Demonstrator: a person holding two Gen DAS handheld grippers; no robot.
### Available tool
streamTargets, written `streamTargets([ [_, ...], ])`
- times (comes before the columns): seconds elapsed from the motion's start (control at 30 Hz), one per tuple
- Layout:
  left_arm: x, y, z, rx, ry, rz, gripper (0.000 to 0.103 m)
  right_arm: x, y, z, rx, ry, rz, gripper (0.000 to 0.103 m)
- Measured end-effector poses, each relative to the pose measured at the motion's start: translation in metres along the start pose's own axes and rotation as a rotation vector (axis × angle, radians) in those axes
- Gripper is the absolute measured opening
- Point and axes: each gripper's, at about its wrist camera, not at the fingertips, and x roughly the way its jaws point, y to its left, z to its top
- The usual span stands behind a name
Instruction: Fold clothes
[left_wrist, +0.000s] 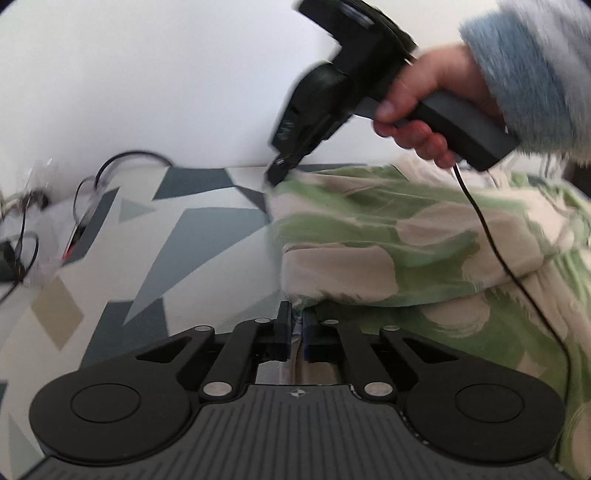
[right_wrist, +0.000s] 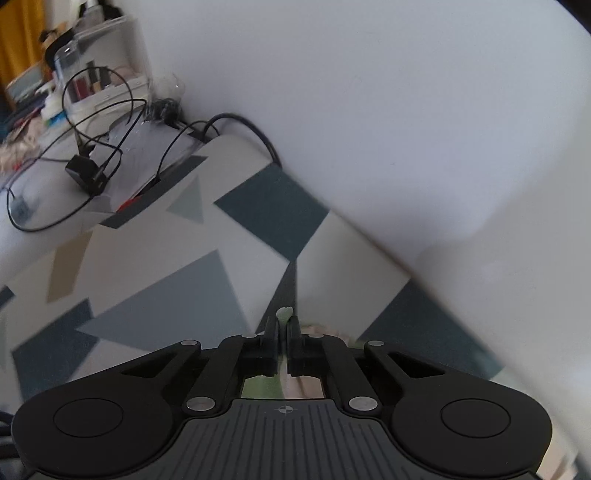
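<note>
Green-and-cream patterned cloth garment (left_wrist: 388, 251) lies bunched across the right of the frame on a geometric blue-grey patterned surface (left_wrist: 192, 236). Left gripper (left_wrist: 295, 325) jaws clamped on its near edge. Right gripper (right_wrist: 282, 325), held by a hand (left_wrist: 424, 107) at upper right, pinches a fabric corner

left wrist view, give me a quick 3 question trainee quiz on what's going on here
1. True or false: the left gripper is shut on the green and cream patterned garment.
2. Where does the right gripper hold the garment? A) far corner B) middle C) nowhere
3. Fill in: the garment lies on a cover with a ____ pattern of blue-grey shapes.

Key: 1 true; 2 A; 3 geometric
</note>
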Motion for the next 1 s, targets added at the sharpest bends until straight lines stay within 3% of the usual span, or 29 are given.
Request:
streamTargets([
  [0.17,-0.004,0.012,-0.006,-0.053,-0.009,0.018,0.005,0.013,-0.022,0.01,0.15,-0.033,-0.076,0.002],
  [0.33,-0.006,0.015,-0.005,-0.048,0.003,0.021,0.008,0.02,-0.018,0.004,0.181,-0.053,-0.122,0.003],
  [0.37,-0.006,0.015,-0.003,-0.052,0.016,0.031,0.013,0.018,-0.018,0.003,0.186,-0.057,-0.135,0.014],
  [0.4,-0.006,0.015,0.0,-0.058,0.029,0.04,0.024,0.013,-0.018,0.002,0.194,-0.067,-0.16,0.027],
  [0.43,-0.007,0.016,0.003,-0.071,0.044,0.04,0.031,0.007,-0.018,0.001,0.202,-0.085,-0.185,0.058],
  [0.47,-0.009,0.019,0.005,-0.088,0.059,0.033,0.041,-0.003,-0.019,-0.001,0.212,-0.127,-0.212,0.068],
  [0.57,-0.024,0.034,0.008,-0.182,0.107,-0.056,0.045,-0.041,-0.027,-0.012,0.281,-0.215,-0.304,0.071],
  [0.6,-0.03,0.038,0.007,-0.21,0.135,-0.068,0.054,-0.055,-0.033,-0.019,0.324,-0.229,-0.335,0.073],
  [0.67,-0.043,0.046,0.002,-0.258,0.176,-0.08,0.063,-0.088,-0.042,-0.042,0.407,-0.278,-0.375,0.087],
  [0.73,-0.059,0.051,-0.005,-0.278,0.197,-0.075,0.063,-0.124,-0.05,-0.074,0.47,-0.319,-0.392,0.095],
  [0.83,-0.082,0.052,-0.017,-0.276,0.224,-0.03,0.068,-0.176,-0.05,-0.121,0.511,-0.364,-0.439,0.102],
  [0.9,-0.094,0.044,-0.026,-0.264,0.241,0.025,0.075,-0.215,-0.047,-0.158,0.515,-0.4,-0.486,0.102],
  [1.0,-0.108,0.028,-0.041,-0.239,0.281,0.083,0.079,-0.267,-0.048,-0.216,0.619,-0.449,-0.504,0.102],
])
